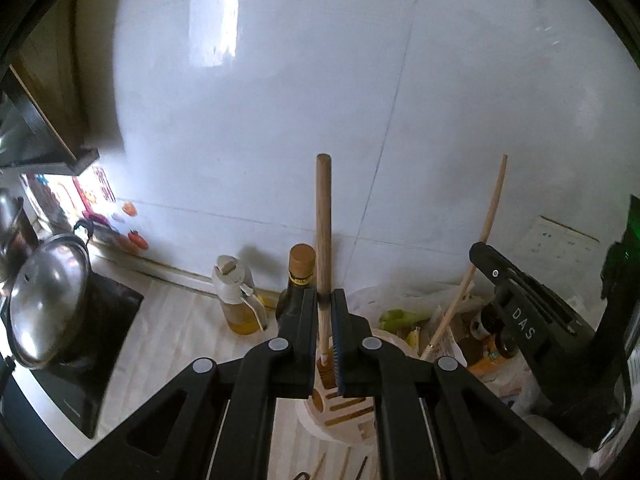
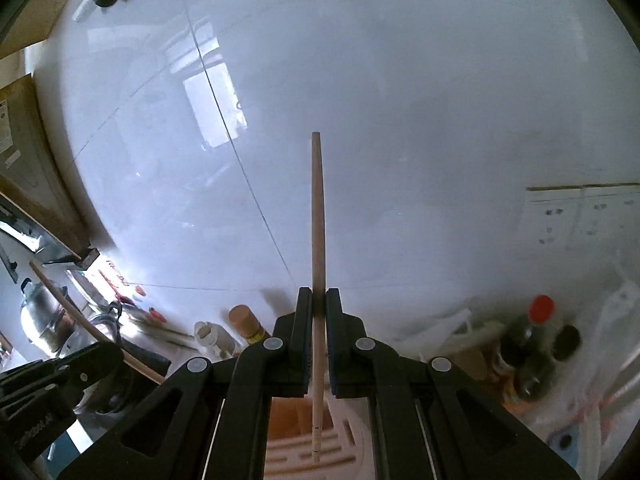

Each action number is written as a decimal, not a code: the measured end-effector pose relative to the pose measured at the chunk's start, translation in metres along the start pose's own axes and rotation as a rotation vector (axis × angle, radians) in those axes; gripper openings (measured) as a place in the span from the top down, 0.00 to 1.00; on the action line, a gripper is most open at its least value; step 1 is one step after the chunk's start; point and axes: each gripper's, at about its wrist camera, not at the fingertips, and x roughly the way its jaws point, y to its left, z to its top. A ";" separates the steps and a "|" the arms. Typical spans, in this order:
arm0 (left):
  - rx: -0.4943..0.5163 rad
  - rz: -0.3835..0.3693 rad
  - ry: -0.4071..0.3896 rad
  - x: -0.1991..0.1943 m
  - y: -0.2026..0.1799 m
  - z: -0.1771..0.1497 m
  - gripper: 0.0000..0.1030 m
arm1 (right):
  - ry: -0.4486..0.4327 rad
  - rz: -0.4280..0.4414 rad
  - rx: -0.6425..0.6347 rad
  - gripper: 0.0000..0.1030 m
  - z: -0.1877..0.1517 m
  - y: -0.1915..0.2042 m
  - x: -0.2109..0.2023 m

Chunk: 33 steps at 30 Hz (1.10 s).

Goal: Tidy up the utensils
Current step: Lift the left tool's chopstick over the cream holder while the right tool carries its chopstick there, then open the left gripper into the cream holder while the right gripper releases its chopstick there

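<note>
In the left wrist view my left gripper (image 1: 324, 296) is shut on a thick wooden chopstick (image 1: 323, 216) that stands upright. Its lower tip hangs just over a white slotted utensil holder (image 1: 348, 404). To the right, my right gripper (image 1: 480, 256) is seen from the side with a thin pale chopstick (image 1: 490, 220) in it. In the right wrist view my right gripper (image 2: 319, 294) is shut on that thin chopstick (image 2: 318, 208), upright above the white holder (image 2: 344, 448). My left gripper (image 2: 104, 354) shows at lower left with its chopstick (image 2: 68, 306).
Behind the holder stand an oil dispenser (image 1: 236, 300) and a dark bottle with a tan cap (image 1: 300, 272). A steel pot (image 1: 44, 304) sits on a black stove (image 1: 108, 308) at left. Plastic bags and sauce bottles (image 2: 532, 344) crowd the right. A white tiled wall (image 1: 320, 80) is close ahead.
</note>
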 end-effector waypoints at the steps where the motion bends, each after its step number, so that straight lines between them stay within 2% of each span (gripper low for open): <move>1: -0.006 0.004 0.008 0.006 0.000 0.000 0.96 | -0.005 0.011 0.000 0.94 -0.001 -0.003 0.007; 7: -0.040 0.026 0.052 0.035 -0.004 -0.004 0.96 | -0.044 0.057 -0.001 0.94 -0.009 -0.010 0.034; 16: -0.049 0.050 0.106 0.063 -0.006 -0.013 0.96 | -0.069 0.090 -0.007 0.94 -0.024 -0.014 0.055; 24: -0.060 0.041 0.136 0.074 -0.005 -0.017 0.96 | -0.041 0.115 -0.020 0.94 -0.040 -0.021 0.057; 33: -0.067 0.004 0.162 0.076 -0.003 -0.022 0.95 | 0.047 0.159 -0.038 0.93 -0.062 -0.026 0.058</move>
